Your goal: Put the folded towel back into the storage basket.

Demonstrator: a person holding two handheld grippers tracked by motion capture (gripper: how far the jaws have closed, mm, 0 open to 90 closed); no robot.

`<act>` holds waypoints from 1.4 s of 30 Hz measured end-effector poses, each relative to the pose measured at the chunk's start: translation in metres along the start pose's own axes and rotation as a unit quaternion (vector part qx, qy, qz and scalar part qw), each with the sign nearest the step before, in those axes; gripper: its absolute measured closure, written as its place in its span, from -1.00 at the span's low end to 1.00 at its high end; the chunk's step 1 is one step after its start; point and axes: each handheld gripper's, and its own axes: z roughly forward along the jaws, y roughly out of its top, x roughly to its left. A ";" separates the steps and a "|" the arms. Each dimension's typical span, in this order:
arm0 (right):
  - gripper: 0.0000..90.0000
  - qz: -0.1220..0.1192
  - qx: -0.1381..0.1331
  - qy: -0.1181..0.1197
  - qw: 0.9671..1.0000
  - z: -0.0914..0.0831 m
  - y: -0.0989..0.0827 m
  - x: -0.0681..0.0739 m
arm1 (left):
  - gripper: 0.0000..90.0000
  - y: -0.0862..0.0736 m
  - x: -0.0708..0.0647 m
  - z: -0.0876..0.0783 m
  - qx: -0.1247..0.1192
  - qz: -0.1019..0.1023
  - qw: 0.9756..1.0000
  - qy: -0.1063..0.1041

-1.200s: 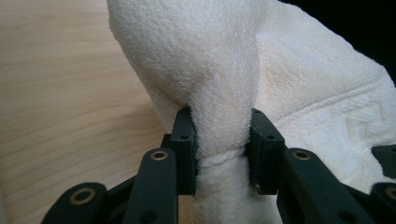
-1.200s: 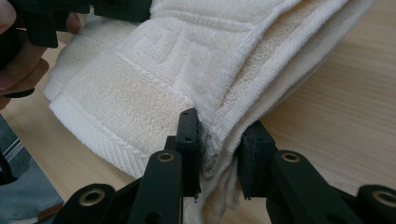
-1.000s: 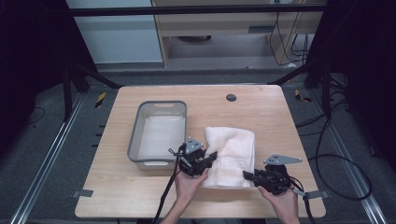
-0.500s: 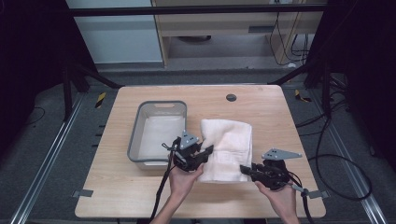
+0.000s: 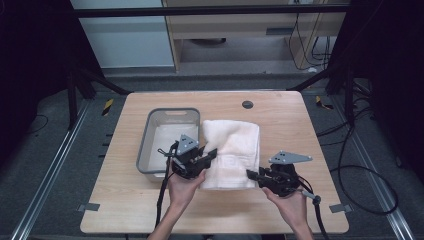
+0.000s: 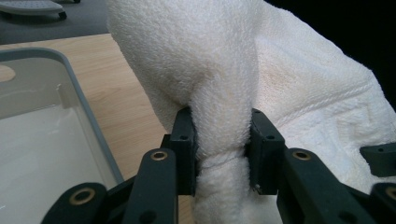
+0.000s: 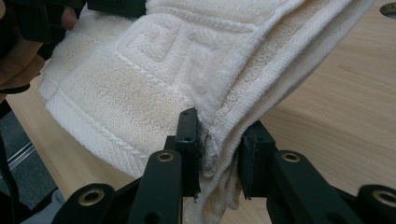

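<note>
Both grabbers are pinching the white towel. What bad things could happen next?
1. The right gripper pinches just the towel's layered corner edge, so a layer might slip free.
2. The left gripper squeezes a thick bunch of cloth, so the fold may come out lopsided.
3. The grey plastic bin sits right beside the towel and the left gripper, so lifting or swinging the towel could bump it or drag cloth over its rim.

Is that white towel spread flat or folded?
Folded: the towel lies as a compact rectangle, and the right gripper view shows stacked layers at its edge.
</note>
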 end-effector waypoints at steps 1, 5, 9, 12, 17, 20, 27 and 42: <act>0.62 -0.002 -0.002 0.000 1.000 0.001 0.002 0.002 | 0.49 0.001 0.001 -0.002 -0.001 0.000 1.000 0.001; 0.62 -0.008 -0.005 0.003 1.000 0.003 0.007 0.006 | 0.49 0.004 0.006 -0.009 -0.004 0.000 1.000 0.003; 0.62 -0.010 -0.009 0.007 1.000 0.006 0.014 0.011 | 0.49 0.007 0.011 -0.016 -0.007 0.002 1.000 0.008; 0.62 -0.013 -0.009 0.010 1.000 0.009 0.018 0.015 | 0.49 0.009 0.015 -0.021 -0.008 0.003 1.000 0.011; 0.62 -0.021 -0.012 0.014 1.000 0.016 0.028 0.023 | 0.49 0.013 0.024 -0.031 -0.013 0.003 1.000 0.018; 0.62 -0.027 -0.014 0.017 0.999 0.020 0.034 0.028 | 0.49 0.015 0.030 -0.038 -0.017 0.002 1.000 0.023; 0.61 -0.031 -0.014 0.026 0.999 0.033 0.046 0.039 | 0.49 0.017 0.045 -0.051 -0.018 0.003 0.999 0.033; 0.61 -0.035 -0.016 0.025 0.999 0.054 0.058 0.055 | 0.49 0.018 0.069 -0.062 -0.019 -0.002 0.999 0.039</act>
